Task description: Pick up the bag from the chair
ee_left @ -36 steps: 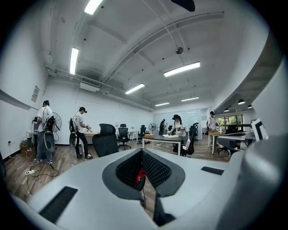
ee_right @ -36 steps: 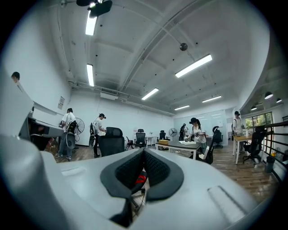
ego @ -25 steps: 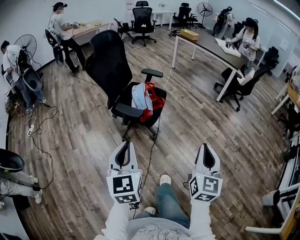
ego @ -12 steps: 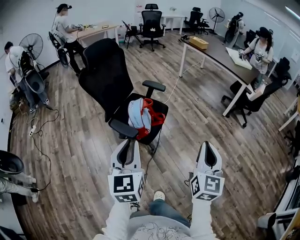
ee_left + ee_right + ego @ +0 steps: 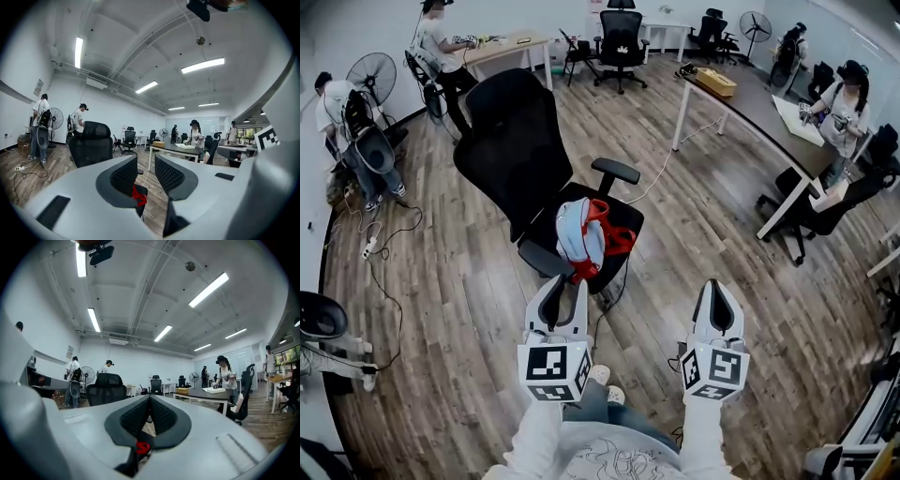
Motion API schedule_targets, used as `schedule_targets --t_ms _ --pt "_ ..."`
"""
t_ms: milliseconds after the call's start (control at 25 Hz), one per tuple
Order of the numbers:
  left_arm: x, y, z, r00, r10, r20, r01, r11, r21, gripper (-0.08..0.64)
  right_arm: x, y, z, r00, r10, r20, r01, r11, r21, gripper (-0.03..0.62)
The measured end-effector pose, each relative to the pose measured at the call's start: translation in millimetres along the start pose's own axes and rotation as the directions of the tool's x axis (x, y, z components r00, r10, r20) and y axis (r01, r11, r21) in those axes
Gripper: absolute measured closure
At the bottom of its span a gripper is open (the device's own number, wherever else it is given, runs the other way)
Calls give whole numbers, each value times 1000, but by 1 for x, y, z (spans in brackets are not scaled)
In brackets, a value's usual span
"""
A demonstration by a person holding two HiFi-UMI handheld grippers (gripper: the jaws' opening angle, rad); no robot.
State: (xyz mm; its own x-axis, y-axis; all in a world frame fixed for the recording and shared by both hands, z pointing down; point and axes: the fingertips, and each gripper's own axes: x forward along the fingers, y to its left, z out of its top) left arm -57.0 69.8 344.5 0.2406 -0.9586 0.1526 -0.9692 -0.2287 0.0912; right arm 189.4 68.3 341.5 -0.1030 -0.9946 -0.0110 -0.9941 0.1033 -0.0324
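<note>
Open wooden floor [image 5: 469,281] surrounded the office chair [image 5: 511,131] holding the bag [image 5: 579,230]; left gripper [image 5: 565,283] spread empty, right gripper [image 5: 715,285] pinched closed.

Held white-sleeved left forearm [image 5: 534,439] and right forearm [image 5: 701,439] forward, side by side, well apart. Carried left gripper [image 5: 555,289] with jaws apart, nothing between them. Carried right gripper [image 5: 715,289] level with it, jaws closed together, empty.

Hides lower edge of the bag [image 5: 581,234] behind near armrest [image 5: 546,260] of the chair [image 5: 511,141]; leaves only a red scrap visible past left gripper [image 5: 146,165] and right gripper [image 5: 150,401].
</note>
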Motion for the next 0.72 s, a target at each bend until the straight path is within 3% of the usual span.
schedule_targets --t_ms 320,720 --pt "68 14 -15 999 -6 -51 4 999 -45 451 61 -13 -19 999 -7 -37 7 1000 12 581" --pt "187 40 -23 993 -52 -109 45 997 -62 449 183 -30 -33 997 -36 -71 37 999 3 581"
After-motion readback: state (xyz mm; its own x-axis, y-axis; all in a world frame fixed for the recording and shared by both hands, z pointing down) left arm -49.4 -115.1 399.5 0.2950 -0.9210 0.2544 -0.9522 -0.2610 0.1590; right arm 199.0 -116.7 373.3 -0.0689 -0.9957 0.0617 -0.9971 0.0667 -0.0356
